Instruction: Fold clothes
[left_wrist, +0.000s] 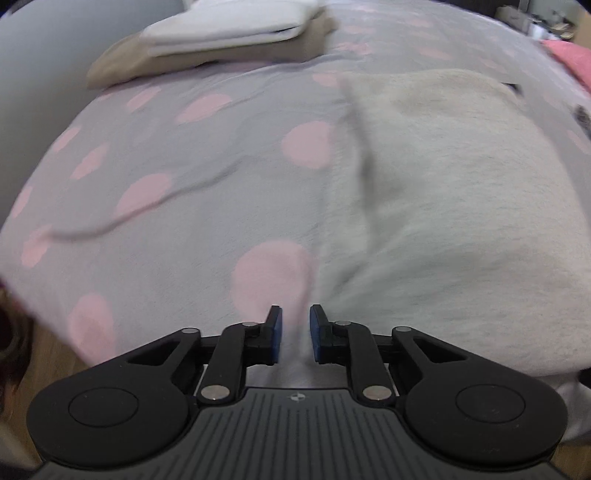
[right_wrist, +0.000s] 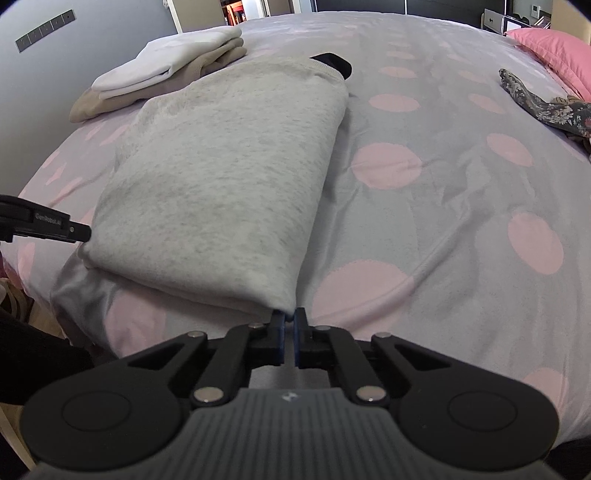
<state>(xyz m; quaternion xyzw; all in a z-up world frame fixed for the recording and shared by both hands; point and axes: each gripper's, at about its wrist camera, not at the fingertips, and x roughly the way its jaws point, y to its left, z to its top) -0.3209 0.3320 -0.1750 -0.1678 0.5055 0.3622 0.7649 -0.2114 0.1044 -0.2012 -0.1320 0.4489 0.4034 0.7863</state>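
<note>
A folded light grey sweatshirt (right_wrist: 221, 184) lies on the polka-dot bedspread (right_wrist: 424, 221), with a black cuff (right_wrist: 334, 62) sticking out at its far end. My right gripper (right_wrist: 290, 321) is at the sweatshirt's near right corner. Its blue pads are shut and the corner of the cloth runs in between their tips. My left gripper (left_wrist: 295, 325) points down at the sweatshirt's (left_wrist: 443, 192) near left edge. Its pads stand a narrow gap apart, and cloth shows in that gap without being clearly pinched. The left gripper (right_wrist: 74, 229) also shows in the right wrist view, touching the sweatshirt's left corner.
A stack of folded white and beige clothes (right_wrist: 162, 62) (left_wrist: 221, 37) sits at the far left of the bed. A dark floral garment (right_wrist: 546, 107) and a pink pillow (right_wrist: 554, 51) lie at the far right. A thin dark cord (left_wrist: 147, 206) crosses the bedspread. The bed's near edge drops to wooden floor (left_wrist: 55, 354).
</note>
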